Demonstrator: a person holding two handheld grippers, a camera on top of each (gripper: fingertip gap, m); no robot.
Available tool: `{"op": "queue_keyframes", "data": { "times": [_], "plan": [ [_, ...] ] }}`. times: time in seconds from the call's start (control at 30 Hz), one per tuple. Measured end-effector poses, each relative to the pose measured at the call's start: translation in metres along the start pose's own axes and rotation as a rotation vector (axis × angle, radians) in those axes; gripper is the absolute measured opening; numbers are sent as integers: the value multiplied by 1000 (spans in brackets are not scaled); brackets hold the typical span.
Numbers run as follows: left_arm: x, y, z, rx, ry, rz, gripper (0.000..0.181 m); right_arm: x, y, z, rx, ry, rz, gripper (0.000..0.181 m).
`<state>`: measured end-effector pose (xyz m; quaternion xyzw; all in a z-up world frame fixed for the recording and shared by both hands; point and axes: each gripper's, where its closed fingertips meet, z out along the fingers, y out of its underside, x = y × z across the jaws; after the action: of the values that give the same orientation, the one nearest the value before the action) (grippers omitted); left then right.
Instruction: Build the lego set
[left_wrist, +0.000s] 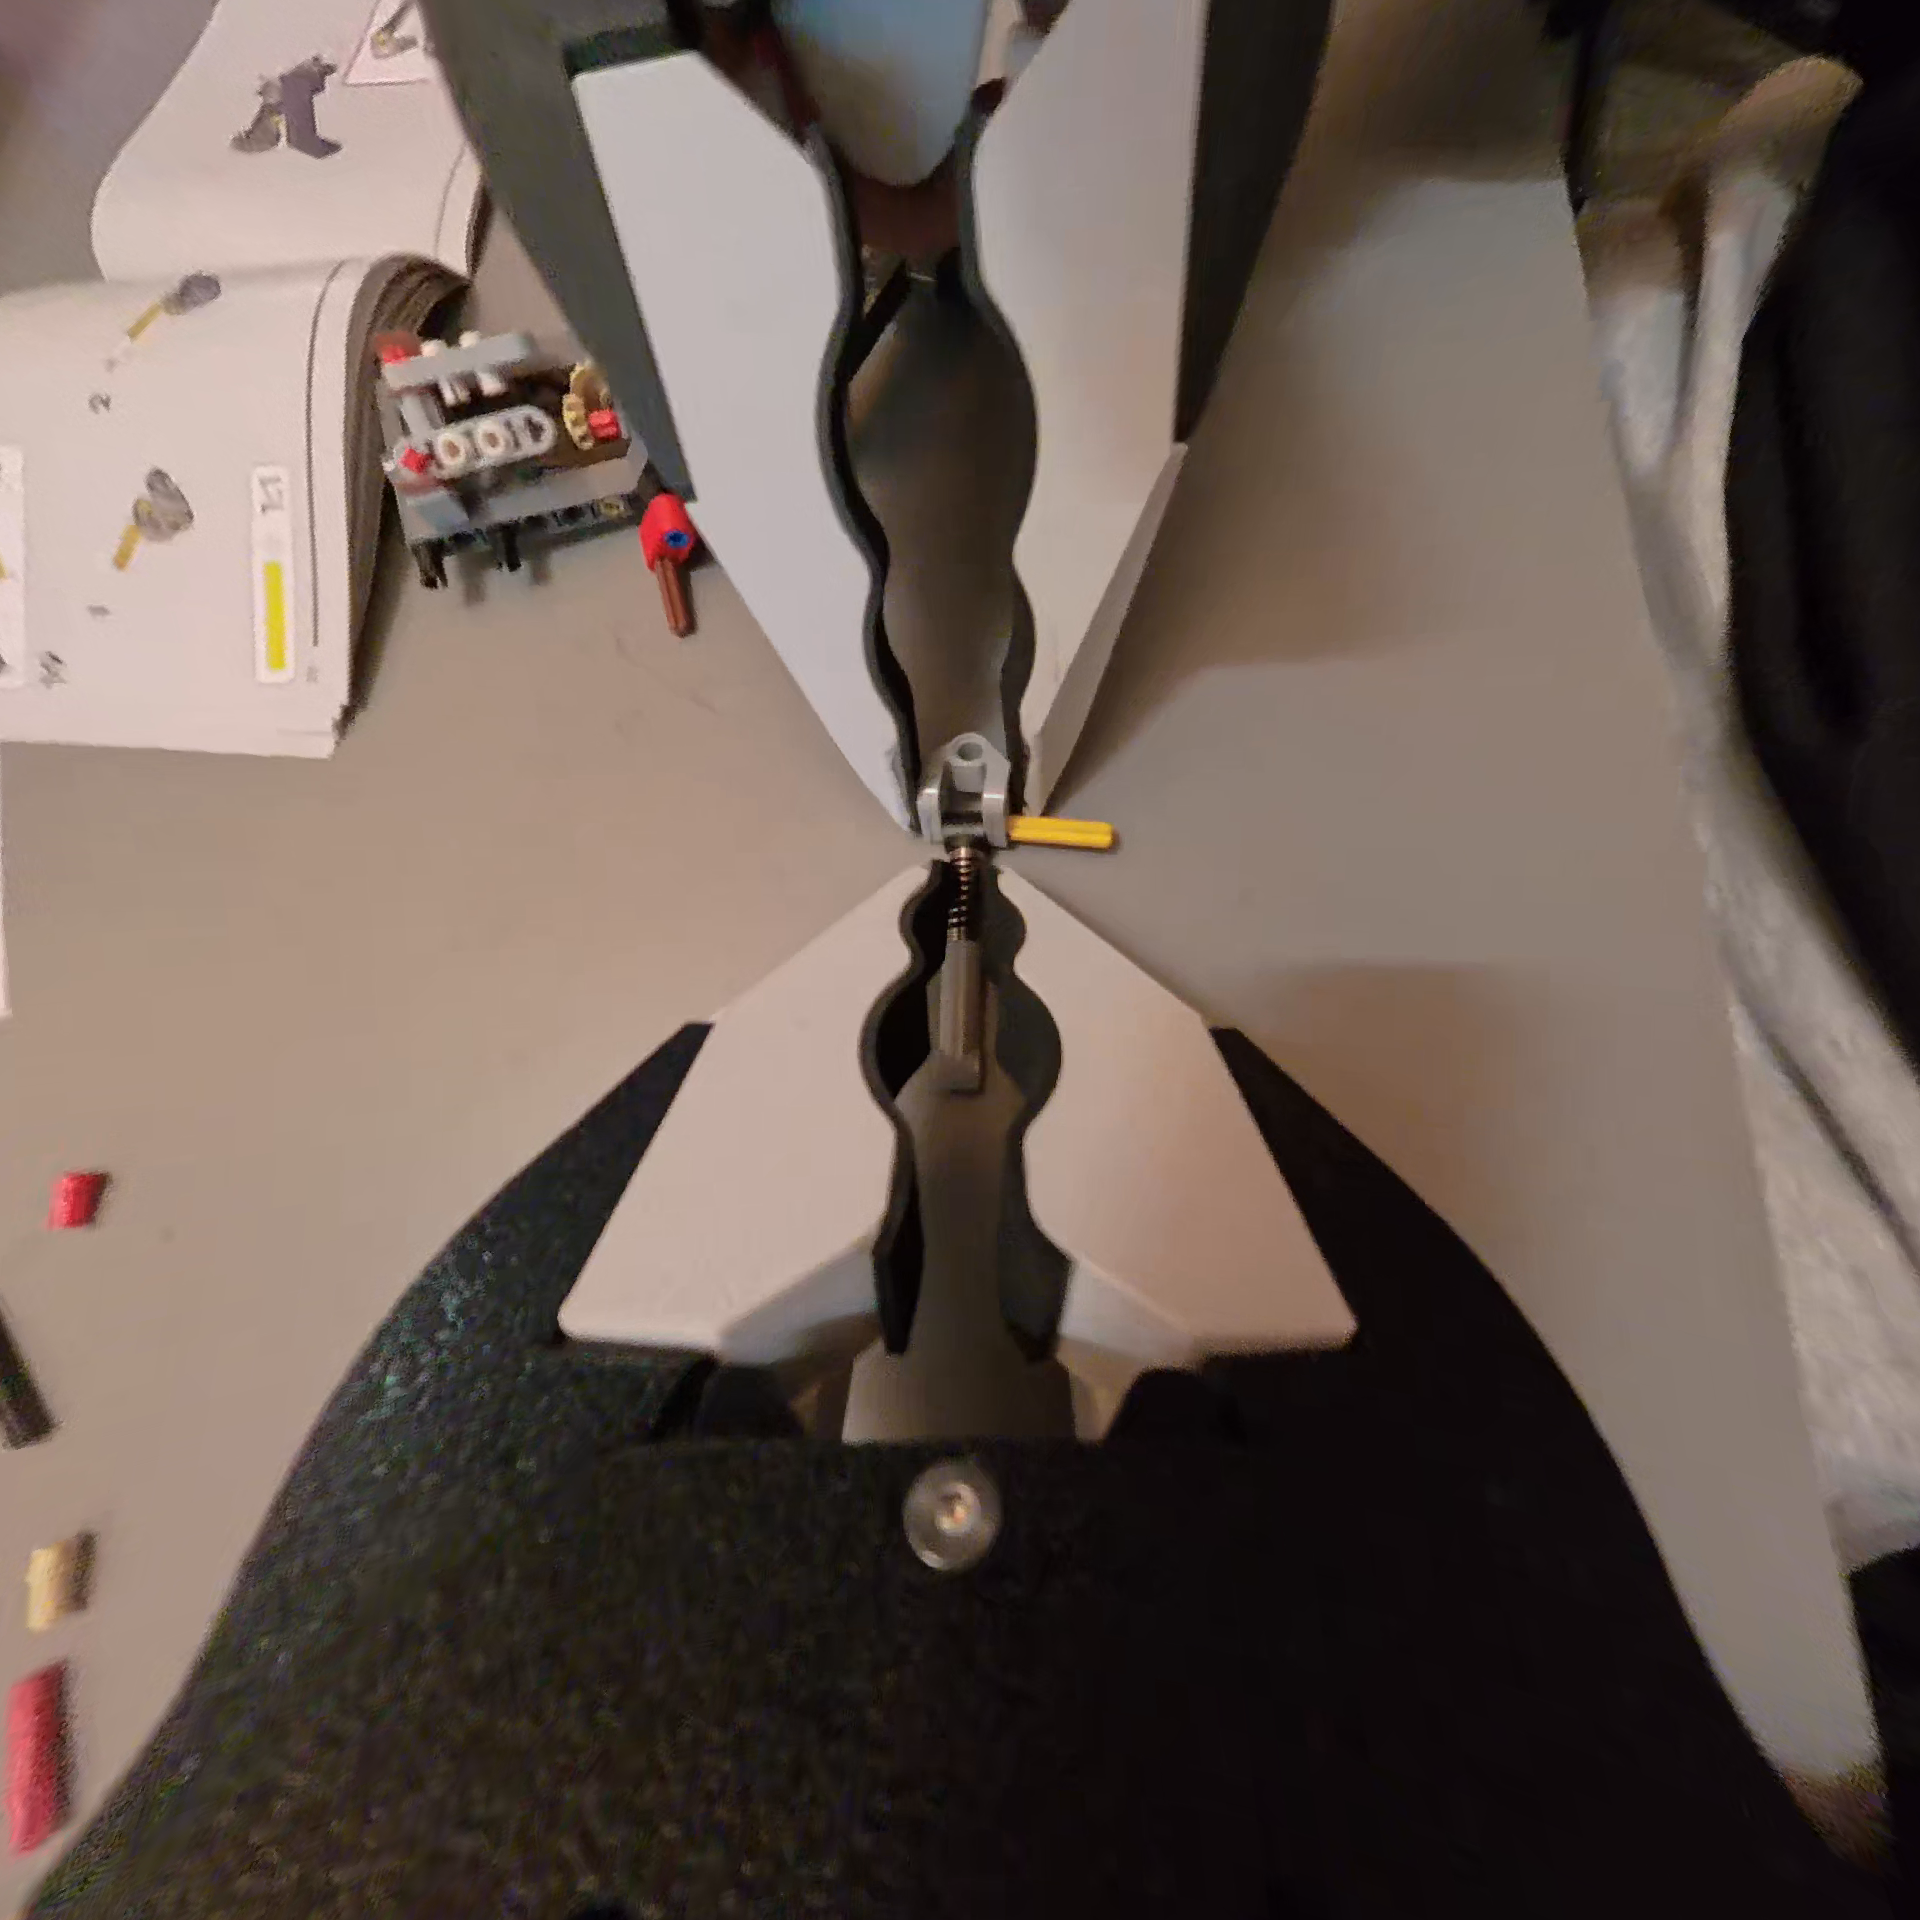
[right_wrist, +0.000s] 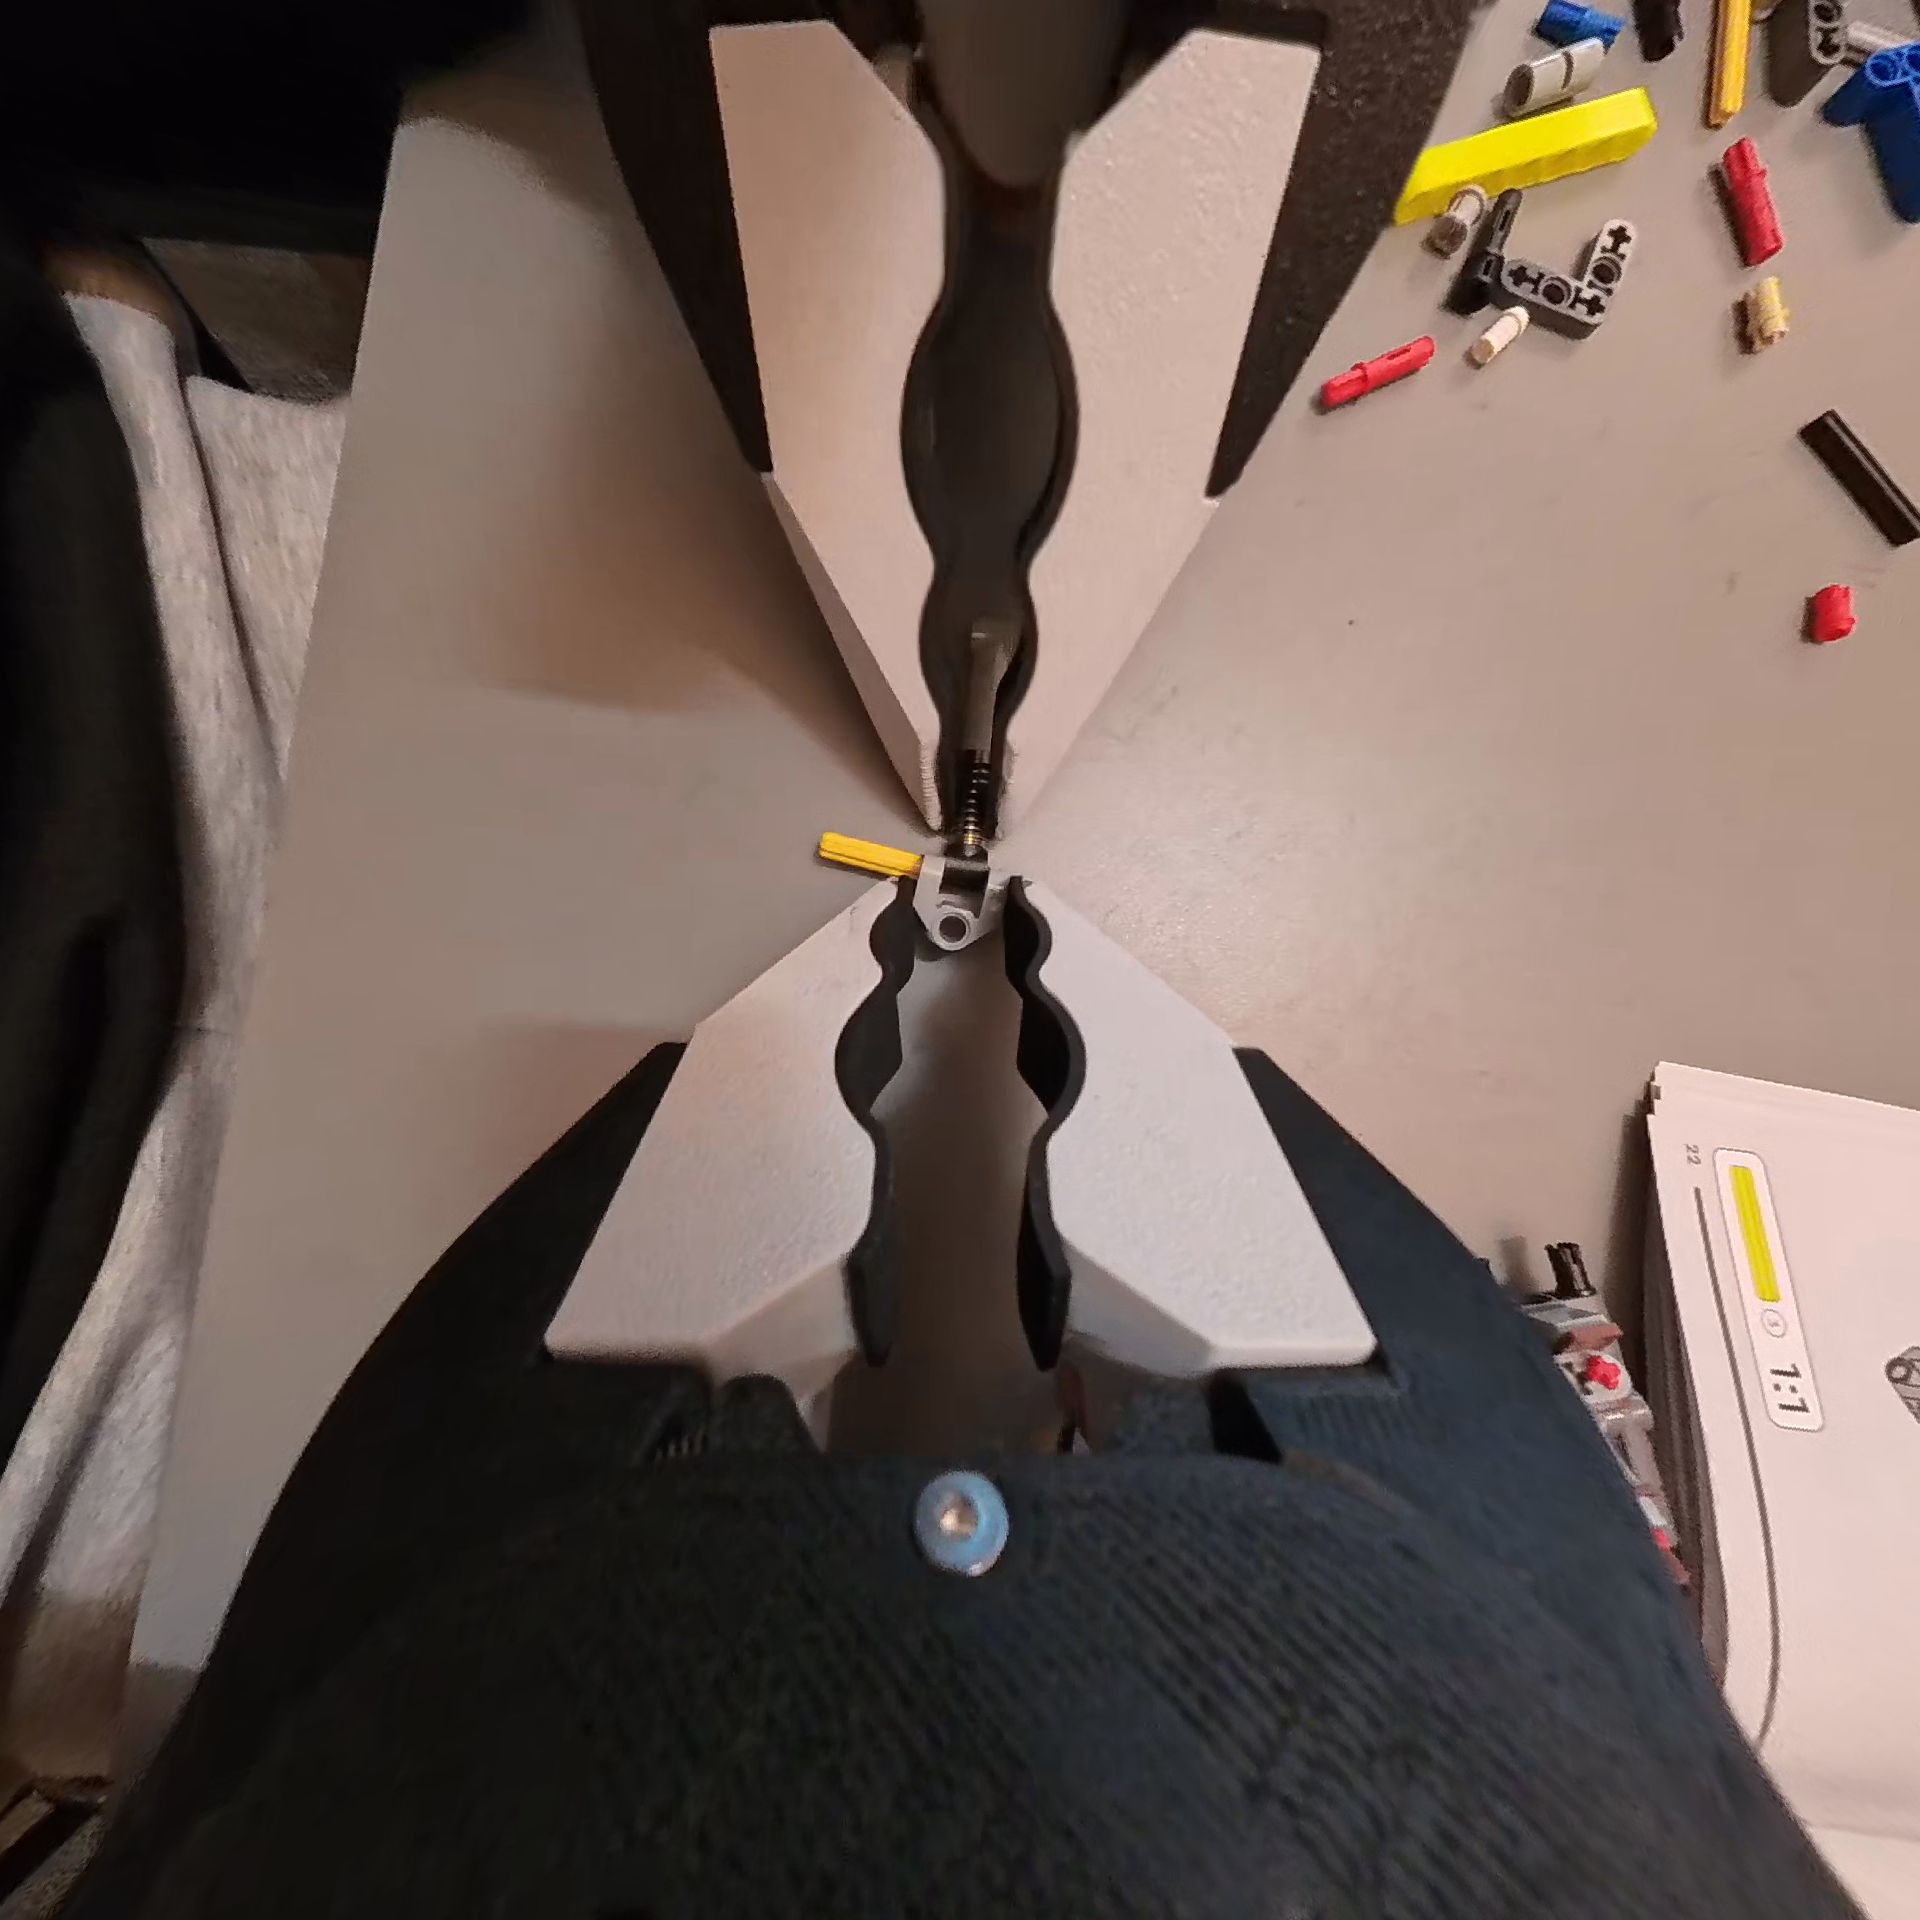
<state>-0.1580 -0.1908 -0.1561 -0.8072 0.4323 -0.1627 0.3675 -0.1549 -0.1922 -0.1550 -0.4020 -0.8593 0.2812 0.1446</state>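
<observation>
My two grippers meet tip to tip above the grey table (left_wrist: 520, 935). My left gripper (left_wrist: 966, 883) is shut on a dark grey shock absorber (left_wrist: 961, 997) with a black spring, which lies along its fingers. My right gripper (right_wrist: 961, 914) is shut on a light grey connector (right_wrist: 948, 904) joined to the spring end. A short yellow axle (right_wrist: 868, 854) sticks sideways out of the connector. In the left wrist view the right gripper (left_wrist: 966, 774) comes in from the top with the connector (left_wrist: 961, 795) and the axle (left_wrist: 1060, 831). In the right wrist view the left gripper (right_wrist: 966, 821) comes from the top with the shock absorber (right_wrist: 982, 675).
An open instruction booklet (left_wrist: 177, 499) lies on the table beside a partly built grey model (left_wrist: 499, 447) and a red piece on a brown axle (left_wrist: 665, 540). Loose parts lie at the far right: a yellow beam (right_wrist: 1527, 156), a black angled beam (right_wrist: 1548, 275), red pins (right_wrist: 1377, 369). Grey clothing (right_wrist: 187, 623) borders the table. The grippers are tip to tip, or close to it. Between my left fingertips and the yellow beam (right_wrist: 1527, 156) there is roughly 15 centimeters.
</observation>
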Motion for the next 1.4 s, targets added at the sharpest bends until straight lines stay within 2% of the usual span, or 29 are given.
{"op": "queue_keyframes", "data": {
  "times": [0.03, 0.23, 0.4, 0.63, 0.9, 1.0, 1.13, 1.27, 1.4],
  "plan": [
    [1, 0, 0, -3, 11, -31, 3, 0, 0, 0, -4, 0, -4, 15],
    [1, 0, 0, 3, -9, 2, 3, 0, 0, 0, -15, -26, -42, 15],
    [2, -1, 1, 0, 17, -47, 3, -1, 0, 0, -31, -37, -52, 15],
    [2, -1, 1, 1, 42, -24, 3, -1, 0, 1, -65, -67, -60, 15],
    [0, -2, 3, 6, 23, 2, 3, 1, 3, -2, -69, -35, -17, 16],
    [2, -2, 3, 7, -4, 25, 3, 2, 8, -6, -70, 29, 33, 27],
    [2, -3, 3, 9, -21, 49, 3, -1, 12, -9, -58, 82, 66, 26],
    [4, -4, 3, 13, -53, 100, 3, -4, 8, -7, -38, 101, 52, 10],
    [5, -4, 3, 12, -50, 97, 3, -5, 8, -6, -21, 91, 40, 9]
  ]
}}
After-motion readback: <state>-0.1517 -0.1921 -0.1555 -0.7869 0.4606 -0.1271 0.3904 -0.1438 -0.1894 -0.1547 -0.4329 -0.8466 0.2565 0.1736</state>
